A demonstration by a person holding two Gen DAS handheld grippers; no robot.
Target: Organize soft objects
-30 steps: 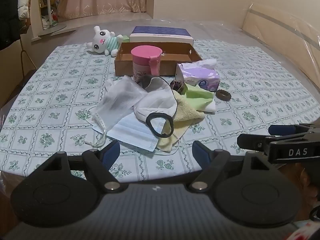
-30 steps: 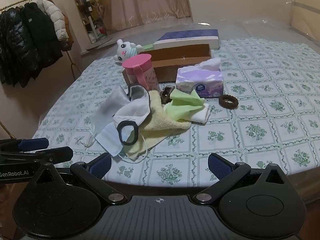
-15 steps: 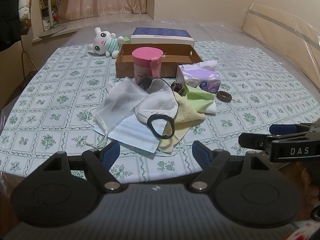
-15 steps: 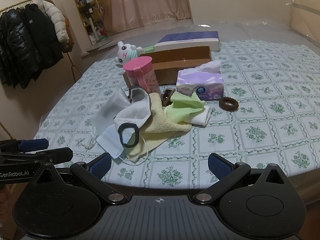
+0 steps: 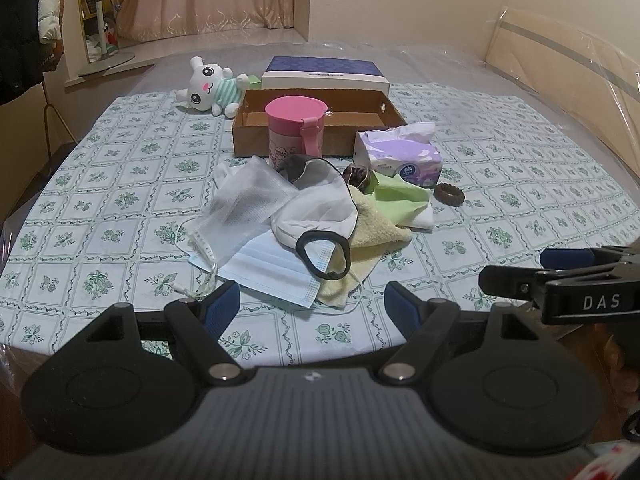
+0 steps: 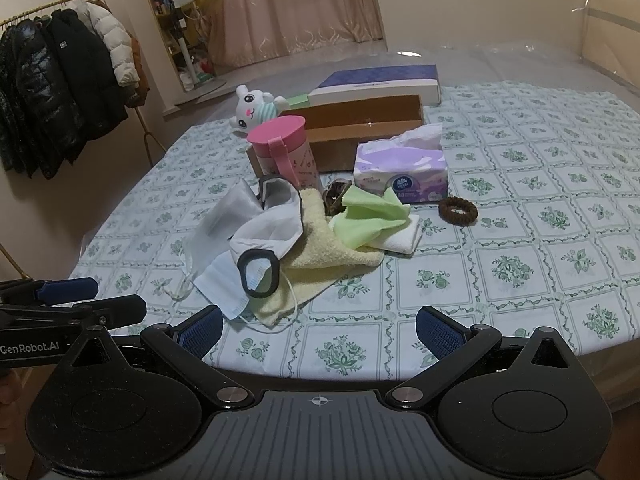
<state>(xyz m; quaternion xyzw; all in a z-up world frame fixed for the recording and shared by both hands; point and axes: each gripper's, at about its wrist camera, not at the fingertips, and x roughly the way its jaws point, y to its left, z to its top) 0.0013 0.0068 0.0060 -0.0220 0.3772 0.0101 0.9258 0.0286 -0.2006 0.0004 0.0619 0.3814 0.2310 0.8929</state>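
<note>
**Soft pile untouched, both grippers drawn slightly back**

Cloth heaped mid-table, just in front of the pink cup (image 5: 295, 130), taken here as the landmark. Leaning against the cup's near side: a white eye mask with black trim (image 5: 316, 204), its black strap loop (image 5: 323, 255) hanging toward the near edge. Left of the cup and nearer: a translucent white mesh cloth (image 5: 244, 208), lying over a pale blue face mask (image 5: 272, 272). Right of the cup and nearer: a yellow towel (image 5: 370, 226), a green cloth (image 5: 396, 192) over a folded white cloth (image 5: 424, 218), and a dark brown scrunchie (image 5: 449, 193) alone on the checked tablecloth (image 5: 120, 200). Directly right of the cup: a purple tissue pack (image 5: 400, 156). Behind the cup: an open cardboard box (image 5: 248, 140), then a blue-and-white flat box (image 5: 324, 74); behind and to the left, a white plush toy (image 5: 208, 90).

Left gripper (image 5: 312, 304) spread wide, nothing between its blue pads, hovering over the near table edge. Right gripper (image 6: 318, 326) likewise wide open and empty, low at the near edge, well apart from the cup.

Compared with a second ago: pile unchanged, nothing lifted; both views pulled back a little, with the cup and cloths sitting slightly farther off and more tablecloth showing in front.
</note>
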